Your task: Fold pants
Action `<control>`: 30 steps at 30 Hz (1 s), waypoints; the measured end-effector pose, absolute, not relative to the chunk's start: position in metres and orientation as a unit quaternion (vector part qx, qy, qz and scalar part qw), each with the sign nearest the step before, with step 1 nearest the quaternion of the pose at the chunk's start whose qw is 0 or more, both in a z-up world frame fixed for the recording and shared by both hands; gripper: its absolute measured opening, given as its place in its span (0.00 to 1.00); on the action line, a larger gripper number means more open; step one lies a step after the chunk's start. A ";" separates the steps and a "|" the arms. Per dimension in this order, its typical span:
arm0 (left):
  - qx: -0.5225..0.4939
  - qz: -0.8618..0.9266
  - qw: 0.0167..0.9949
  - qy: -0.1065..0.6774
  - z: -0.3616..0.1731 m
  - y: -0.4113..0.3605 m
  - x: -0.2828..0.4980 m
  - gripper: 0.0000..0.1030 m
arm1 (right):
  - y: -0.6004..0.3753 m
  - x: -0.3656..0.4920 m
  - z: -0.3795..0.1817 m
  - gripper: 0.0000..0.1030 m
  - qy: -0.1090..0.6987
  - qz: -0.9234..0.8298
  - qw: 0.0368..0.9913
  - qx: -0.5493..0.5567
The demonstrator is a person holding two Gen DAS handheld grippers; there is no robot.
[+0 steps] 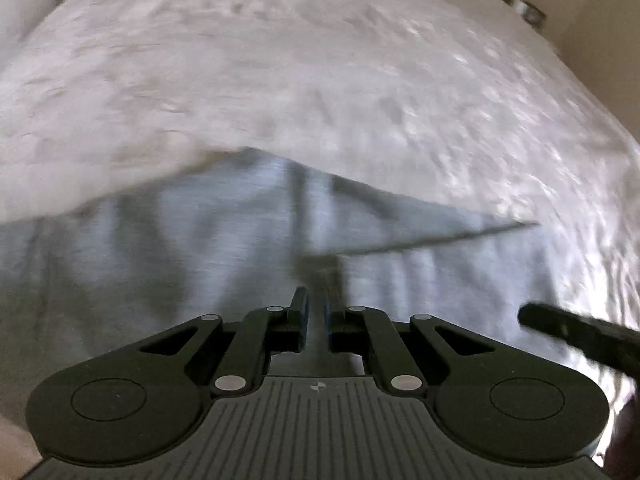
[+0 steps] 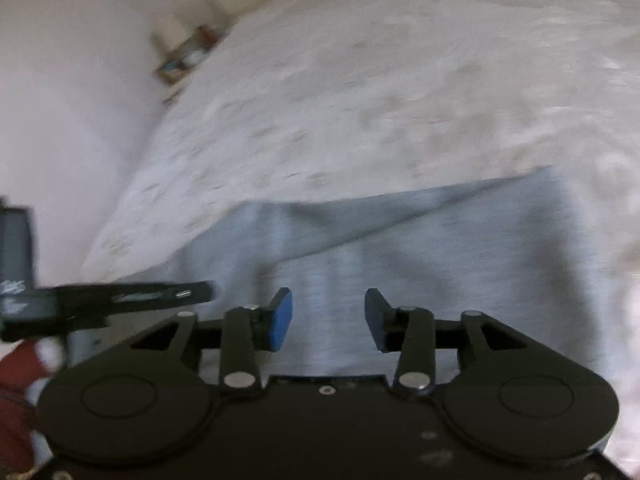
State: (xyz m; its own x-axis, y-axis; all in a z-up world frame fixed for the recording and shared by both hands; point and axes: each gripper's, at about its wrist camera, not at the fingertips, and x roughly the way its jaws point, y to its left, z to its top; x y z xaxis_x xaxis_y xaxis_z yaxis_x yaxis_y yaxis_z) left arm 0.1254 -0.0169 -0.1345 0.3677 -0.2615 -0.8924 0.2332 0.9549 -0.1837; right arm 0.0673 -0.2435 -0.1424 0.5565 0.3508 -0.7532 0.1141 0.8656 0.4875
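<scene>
The left gripper (image 1: pixel 317 316), a black two-finger tool with blue pads, has its jaws drawn almost together, leaving only a thin slit. A narrow strip of the light blue-grey fabric pants (image 1: pixel 224 248) seems to run up through that slit, but the blur leaves it unclear whether the pads actually pinch the cloth. The right gripper (image 2: pixel 328 318), of the same black build with blue pads (image 2: pixel 281 318), stands with its jaws clearly apart; the pants (image 2: pixel 440 248) lie under and beyond the gap and nothing is clamped between the pads.

The pants are spread flat on a white bedcover with a faint pale pattern (image 1: pixel 280 80), near its front edge, with one layer folded over so that a diagonal edge crosses the cloth. In the left wrist view the right gripper's dark finger reaches in over the pants from the right edge. In the right wrist view the left gripper (image 2: pixel 132 298) enters from the left, beside a red sleeve (image 2: pixel 16 376). White marks on its body are too blurred to read.
</scene>
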 end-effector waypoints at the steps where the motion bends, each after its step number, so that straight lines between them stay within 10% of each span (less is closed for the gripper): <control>1: -0.009 -0.161 0.824 0.544 -0.136 -0.027 0.123 0.08 | -0.256 0.061 -0.145 0.24 0.472 0.046 0.845 0.247; 8: 0.026 -0.212 0.773 0.597 -0.168 -0.066 0.092 0.08 | -0.324 0.046 -0.197 0.00 0.552 -0.070 0.802 0.217; 30: -0.080 -0.009 0.802 0.592 -0.142 0.020 0.050 0.13 | -0.356 0.094 -0.202 0.12 0.536 -0.029 0.815 0.217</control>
State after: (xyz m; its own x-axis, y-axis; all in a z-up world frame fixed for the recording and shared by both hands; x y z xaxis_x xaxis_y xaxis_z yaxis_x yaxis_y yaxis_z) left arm 0.0505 0.0204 -0.1423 0.2999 -0.1088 -0.9477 -0.0814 0.9869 -0.1390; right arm 0.0942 -0.3555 -0.2020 0.4239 0.1863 -0.8864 0.2799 0.9038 0.3238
